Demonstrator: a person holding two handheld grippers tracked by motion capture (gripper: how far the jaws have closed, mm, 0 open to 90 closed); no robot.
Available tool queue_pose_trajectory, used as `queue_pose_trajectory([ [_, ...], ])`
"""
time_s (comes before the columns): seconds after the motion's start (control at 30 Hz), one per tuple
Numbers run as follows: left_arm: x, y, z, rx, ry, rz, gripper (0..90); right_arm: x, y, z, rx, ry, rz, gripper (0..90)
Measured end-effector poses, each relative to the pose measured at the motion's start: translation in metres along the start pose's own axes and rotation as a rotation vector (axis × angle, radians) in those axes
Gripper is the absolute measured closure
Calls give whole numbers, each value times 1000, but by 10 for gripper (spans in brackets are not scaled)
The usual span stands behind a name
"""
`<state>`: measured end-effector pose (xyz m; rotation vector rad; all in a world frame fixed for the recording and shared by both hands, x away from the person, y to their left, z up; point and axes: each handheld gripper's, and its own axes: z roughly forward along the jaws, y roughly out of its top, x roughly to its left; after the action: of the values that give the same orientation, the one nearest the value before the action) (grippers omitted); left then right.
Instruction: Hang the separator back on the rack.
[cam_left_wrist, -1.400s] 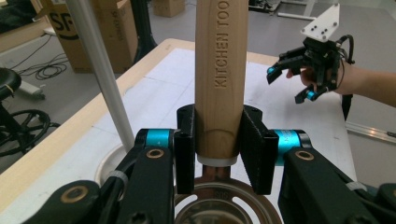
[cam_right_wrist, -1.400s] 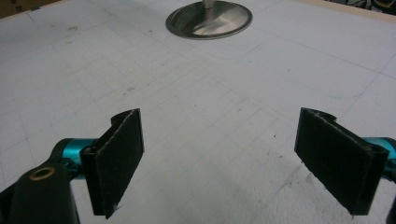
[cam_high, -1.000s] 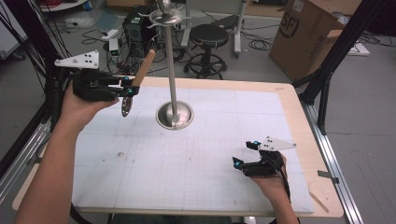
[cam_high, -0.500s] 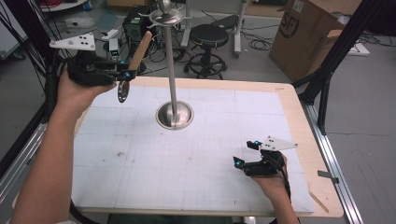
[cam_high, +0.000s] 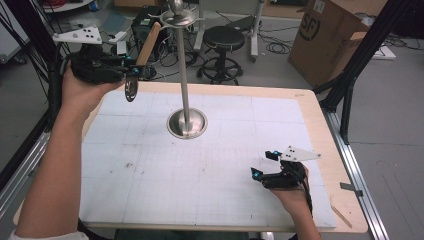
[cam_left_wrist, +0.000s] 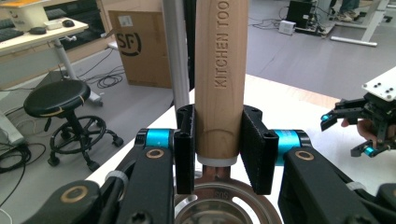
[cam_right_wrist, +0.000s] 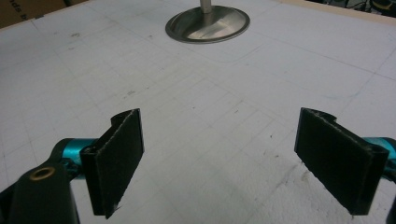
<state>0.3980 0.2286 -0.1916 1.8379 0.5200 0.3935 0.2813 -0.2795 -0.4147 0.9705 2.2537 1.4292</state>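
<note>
Counter (cam_high: 300, 130), white gridded mat with wood rim, lies well below the left tongs and directly under the right tongs. On it, between the 2 tongs and nearer the left, stands the steel stand (cam_high: 186, 122): round dished base, 1 thin pole, hook ring at the top just right of the left tongs' tips. It looks bottom-heavy and rigid, so a light knock at the top probably won't tip it.

Left tongs (cam_high: 131, 72) held high off the counter, narrowed and clamped on the kitchen utensil (cam_high: 142, 57). In the left gripper view the pads (cam_left_wrist: 256, 149) squeeze the lower end of the wooden handle (cam_left_wrist: 219, 84), right above the metal neck. The handle runs up and away from the tongs toward the stand's top; the steel head (cam_high: 131, 90) hangs below the jaws. Head type unclear, likely a strainer or ladle, too cropped to tell.

Handling: light, stiff, not fragile. Smooth round wood could roll or slide in flat pads; the steel head puts weight below the grip, so it may swing. Holding near the handle's lower end, close to that weight, seems the right spot; steel neck would be slicker.

Right tongs (cam_high: 265, 170) wide apart, nothing between them, resting low on the counter, well away from the utensil.
</note>
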Motion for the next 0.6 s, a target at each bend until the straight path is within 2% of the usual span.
queue_pose_trajectory([
  [0.27,8,-1,3,16,32,-18,687,-3,-2,-2,-6,-2,12,144],
  [0.6,10,-2,15,14,30,-32,687,-4,-4,-4,-6,-3,16,144],
])
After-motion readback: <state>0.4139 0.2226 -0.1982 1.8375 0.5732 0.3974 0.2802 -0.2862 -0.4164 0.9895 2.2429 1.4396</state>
